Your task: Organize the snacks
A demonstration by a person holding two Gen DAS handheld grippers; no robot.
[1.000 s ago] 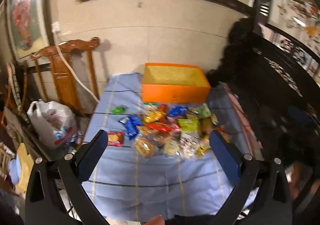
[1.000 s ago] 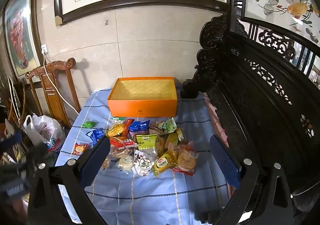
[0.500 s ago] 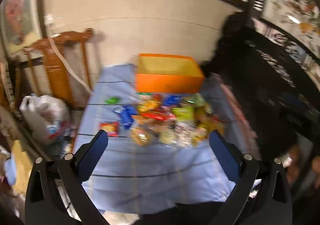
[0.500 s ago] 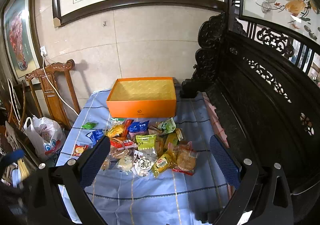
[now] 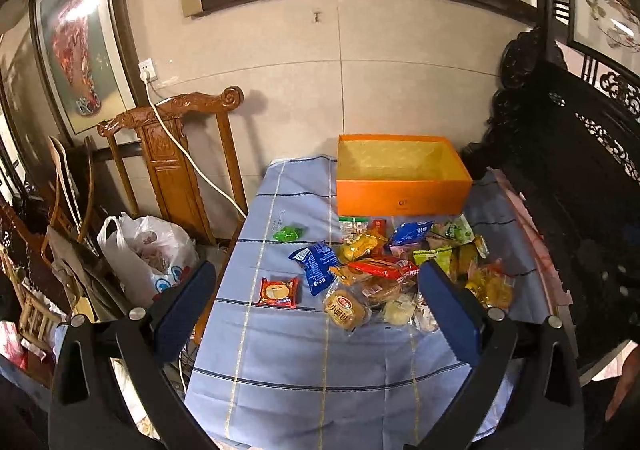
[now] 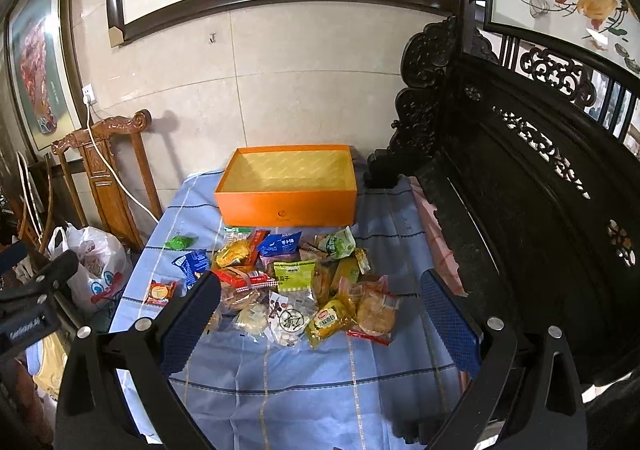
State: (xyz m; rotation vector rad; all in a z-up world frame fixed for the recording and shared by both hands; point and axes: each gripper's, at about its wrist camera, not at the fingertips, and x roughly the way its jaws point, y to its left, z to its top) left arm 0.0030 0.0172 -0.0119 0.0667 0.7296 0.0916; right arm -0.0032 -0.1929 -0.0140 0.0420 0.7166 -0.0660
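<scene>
Both grippers (image 5: 316,296) (image 6: 320,306) above snacks (image 6: 288,282)

On my left I see a carved wooden chair (image 5: 176,166) against the tiled wall, a white cable (image 5: 188,158) draped over it (plugged into a wall socket (image 5: 146,71)), and a white plastic bag (image 5: 148,254) just beside it.

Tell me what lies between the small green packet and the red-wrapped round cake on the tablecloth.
In the left wrist view, only bare blue tablecloth separates the green packet from the red-wrapped cake; the blue packet sits just right of that line.
</scene>
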